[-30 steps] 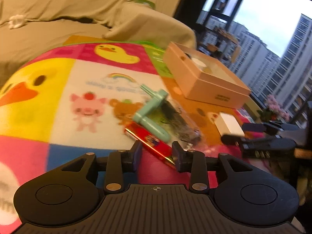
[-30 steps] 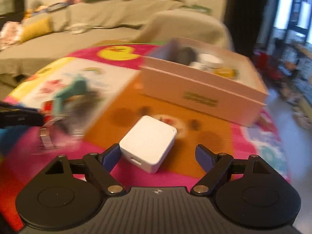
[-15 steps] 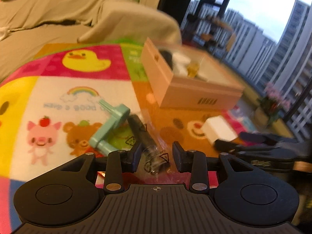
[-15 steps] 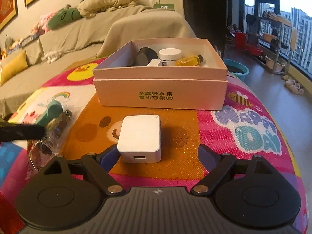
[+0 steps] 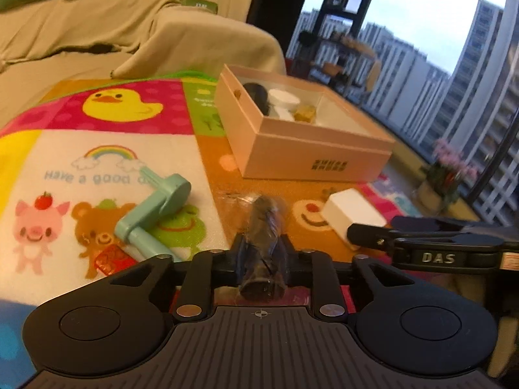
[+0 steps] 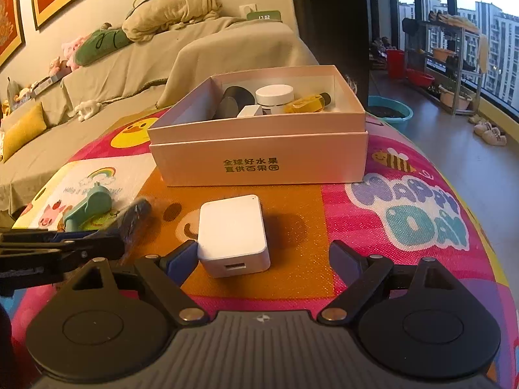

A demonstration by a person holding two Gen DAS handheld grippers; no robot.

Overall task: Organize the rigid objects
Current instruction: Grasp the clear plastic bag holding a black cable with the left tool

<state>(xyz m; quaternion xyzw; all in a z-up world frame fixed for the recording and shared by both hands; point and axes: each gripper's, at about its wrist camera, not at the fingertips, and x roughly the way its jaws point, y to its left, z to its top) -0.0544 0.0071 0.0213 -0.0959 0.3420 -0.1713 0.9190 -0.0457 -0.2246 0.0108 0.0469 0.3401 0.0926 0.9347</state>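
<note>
A beige sofa (image 6: 136, 64) is running along the back, and in front of it a bright mat (image 6: 405, 214) printed with ducks and bears is covering the surface where everything is lying. On the mat a pink box (image 6: 259, 159) is sitting open, with a white jar (image 6: 274, 95), a yellow bottle (image 6: 308, 103), a dark round thing (image 6: 238, 97) and a small white block already resting inside it. The right gripper (image 6: 262, 254) is hovering with its jaws spread wide around a white charger (image 6: 232, 235), which is lying on the orange patch just in front of the box; the left pad is sitting just beside the charger's side and the right pad is standing well apart from it, so nothing is being gripped. The left gripper (image 5: 261, 254) is closing its jaws on a dark roll (image 5: 263, 243) wrapped in clear plastic, and the pads are pressing on it from both sides. A teal crank (image 5: 152, 214) is lying just to the left of the roll, and a small red packet (image 5: 110, 261) is peeking out beside the crank's near end.
</note>
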